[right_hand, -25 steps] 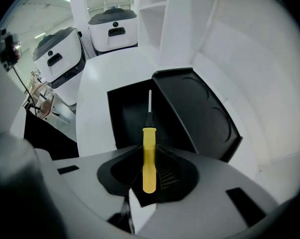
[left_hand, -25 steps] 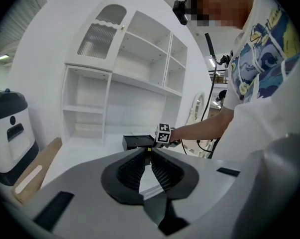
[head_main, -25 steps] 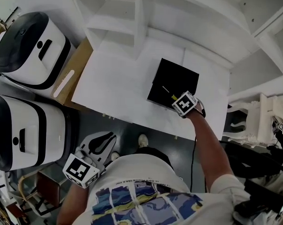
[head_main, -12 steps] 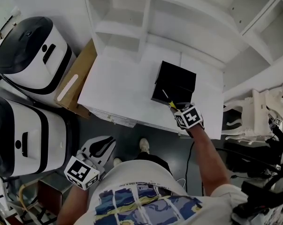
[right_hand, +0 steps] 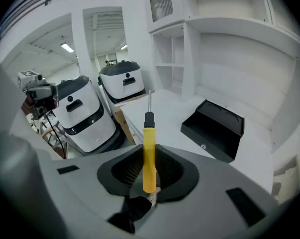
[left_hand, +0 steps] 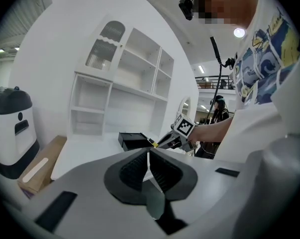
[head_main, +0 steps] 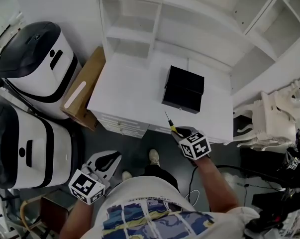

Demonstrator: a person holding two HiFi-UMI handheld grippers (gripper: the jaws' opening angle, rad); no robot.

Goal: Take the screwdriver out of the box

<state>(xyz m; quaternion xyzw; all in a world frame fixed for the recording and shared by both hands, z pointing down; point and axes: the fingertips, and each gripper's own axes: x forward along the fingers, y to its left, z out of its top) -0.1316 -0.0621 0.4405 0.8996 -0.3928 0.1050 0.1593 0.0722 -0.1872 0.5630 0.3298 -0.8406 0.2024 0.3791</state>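
Observation:
The screwdriver (right_hand: 149,153) has a yellow handle, a black collar and a thin metal shaft. My right gripper (right_hand: 149,171) is shut on its handle, and the shaft points away along the jaws. In the head view the screwdriver (head_main: 169,124) hangs over the white table's front edge (head_main: 140,123), clear of the black box (head_main: 183,88), with my right gripper (head_main: 177,132) behind it. The open black box (right_hand: 214,128) lies on the table to the gripper's right. My left gripper (head_main: 110,157) hangs low beside my body, shut and holding nothing (left_hand: 149,166).
Two white-and-black machines (head_main: 33,59) (head_main: 20,143) stand at the left, with a brown cardboard box (head_main: 82,91) against the table. White shelving (head_main: 140,29) rises behind the table. A white frame (head_main: 271,118) stands at the right. Cables lie on the dark floor.
My right gripper has drawn the screwdriver up out of the black box and back toward my body, past the table's front edge. My left gripper stayed low by my side.

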